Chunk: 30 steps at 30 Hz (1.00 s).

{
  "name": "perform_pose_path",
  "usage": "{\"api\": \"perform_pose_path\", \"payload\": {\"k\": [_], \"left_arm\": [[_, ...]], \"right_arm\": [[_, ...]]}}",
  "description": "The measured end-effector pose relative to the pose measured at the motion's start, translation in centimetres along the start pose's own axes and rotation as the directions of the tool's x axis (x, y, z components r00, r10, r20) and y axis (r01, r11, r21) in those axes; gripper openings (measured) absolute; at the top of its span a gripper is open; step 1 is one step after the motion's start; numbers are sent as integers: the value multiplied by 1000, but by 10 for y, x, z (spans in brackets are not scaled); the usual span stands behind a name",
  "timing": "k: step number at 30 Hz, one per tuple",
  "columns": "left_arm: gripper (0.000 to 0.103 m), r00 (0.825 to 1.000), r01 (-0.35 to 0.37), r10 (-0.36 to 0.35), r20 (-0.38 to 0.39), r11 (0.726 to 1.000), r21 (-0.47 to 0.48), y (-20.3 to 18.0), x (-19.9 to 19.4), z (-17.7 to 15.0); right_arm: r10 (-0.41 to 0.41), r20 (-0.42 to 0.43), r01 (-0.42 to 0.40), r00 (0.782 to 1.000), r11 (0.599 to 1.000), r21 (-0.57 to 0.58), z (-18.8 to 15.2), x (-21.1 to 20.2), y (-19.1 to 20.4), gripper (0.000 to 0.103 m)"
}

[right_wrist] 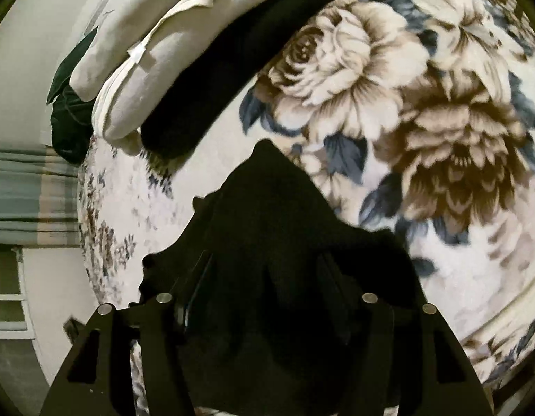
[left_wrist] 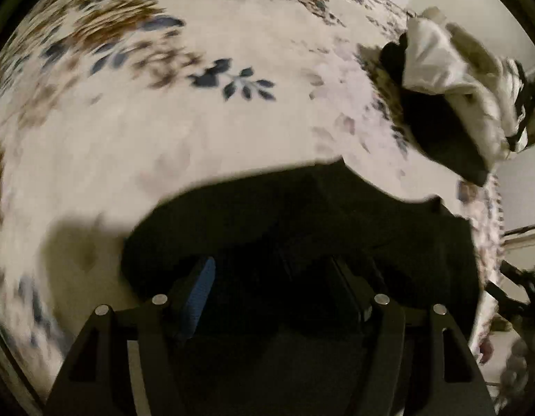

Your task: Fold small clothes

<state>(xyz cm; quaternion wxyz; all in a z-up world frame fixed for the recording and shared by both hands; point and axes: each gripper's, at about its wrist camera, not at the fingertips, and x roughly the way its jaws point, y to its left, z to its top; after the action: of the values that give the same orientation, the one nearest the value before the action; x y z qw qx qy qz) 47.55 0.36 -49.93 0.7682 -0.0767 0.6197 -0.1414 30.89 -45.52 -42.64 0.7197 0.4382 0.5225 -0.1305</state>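
Floral blanket (right_wrist: 388, 79) covers the bed. Black garment (left_wrist: 302, 208) lies near its edge, under both grippers: left gripper (left_wrist: 271, 287) and right gripper (right_wrist: 264, 287) jaws apart, pads not pinching. Folded pile (right_wrist: 184, 55) of white and black clothes at bed's edge; pale wall (right_wrist: 18, 69) beyond.

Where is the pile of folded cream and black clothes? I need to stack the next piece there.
The pile of folded cream and black clothes lies upper left in the right wrist view, on the floral blanket near its edge.

Both wrist views look steeply down, close over the floral blanket (left_wrist: 233, 131). They share the black garment (right_wrist: 278, 215) at six o'clock, plus the clothes pile (left_wrist: 451, 79) toward two o'clock left, eleven right.
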Motion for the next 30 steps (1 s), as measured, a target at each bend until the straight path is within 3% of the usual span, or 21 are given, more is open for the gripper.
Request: {"api": "perform_pose_path", "payload": {"k": [2,5,9,11,17,18,19,20,21,23,24,25,27,30], "left_arm": [[65,1000,-24,24,-2,1000,-12,-1,20,27],[65,1000,4,-2,26,999,-47,8,13,46],[64,994,79,-75,74,995,-52,20,-22,32],[65,994,95,-95,59,995,5,15,-29,18],[64,999,-8,19,-40,970,243,-20,16,2],[57,999,-17,28,-40,963,268,-22,21,3],[23,999,-15,24,-24,953,303,-28,24,2],[19,1000,-27,29,-2,938,344,-36,24,0],[15,999,-39,34,21,933,358,-39,20,-2],[13,997,-20,-8,79,939,344,-37,4,-4],[12,995,-15,-18,101,948,319,-32,-4,-4],[12,993,-2,-32,116,959,282,-24,-13,-3],[9,987,26,-54,154,984,179,-1,-29,1],[9,984,71,-77,158,997,43,32,-35,4]], "right_arm": [[-25,9,25,1000,1000,-4,4,4,0,62],[-36,20,36,999,999,-19,5,4,5,62],[-79,38,82,996,993,-90,1,1,15,62],[-109,44,114,993,985,-128,2,0,18,62],[-172,40,177,984,961,-211,12,16,23,62],[-184,36,187,982,957,-222,13,21,24,62],[-205,26,205,978,947,-246,16,31,26,62],[-216,17,213,976,941,-262,17,39,27,62],[-224,5,217,975,936,-277,18,45,28,60],[-230,14,224,973,930,-291,22,53,29,35],[-238,29,235,971,926,-295,22,52,30,13],[-257,57,262,965,918,-298,23,49,31,7],[-241,80,254,967,921,-296,22,41,30,7],[-217,104,238,971,929,-283,20,28,28,7]]}}
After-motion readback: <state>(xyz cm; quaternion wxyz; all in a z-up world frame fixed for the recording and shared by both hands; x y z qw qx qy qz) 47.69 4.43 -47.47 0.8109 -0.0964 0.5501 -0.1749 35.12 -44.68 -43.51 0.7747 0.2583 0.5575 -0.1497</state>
